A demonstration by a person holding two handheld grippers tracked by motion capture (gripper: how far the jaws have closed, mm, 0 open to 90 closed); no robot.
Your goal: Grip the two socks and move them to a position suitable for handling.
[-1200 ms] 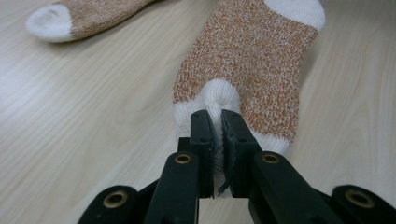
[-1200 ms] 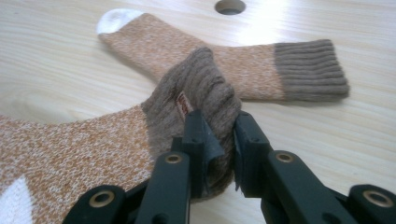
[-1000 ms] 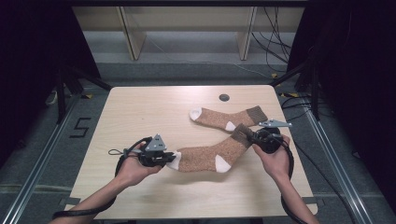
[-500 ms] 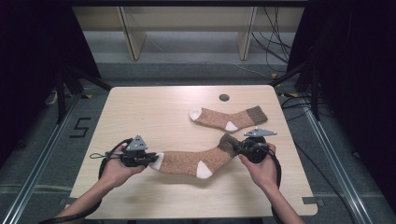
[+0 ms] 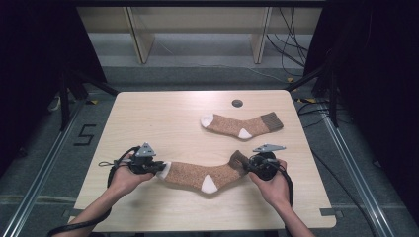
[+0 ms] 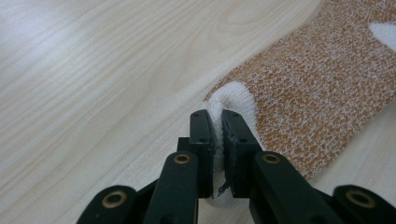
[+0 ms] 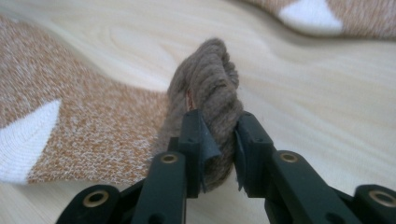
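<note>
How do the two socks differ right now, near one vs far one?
The near sock is pinched at both ends: the left gripper is shut on its white toe, the right gripper on its brown cuff. The far sock lies free, with no gripper on it. The near sock's cuff is bunched up between the jaws; the far sock's cuff lies flat. Both share the orange-brown knit, white toe and heel, brown cuff, and toes pointing left on the table.

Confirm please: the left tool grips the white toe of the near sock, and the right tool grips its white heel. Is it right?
Not quite. The right tool grips the brown cuff of the near sock, not the heel; the right gripper view shows it. The left tool does grip the white toe.
</note>
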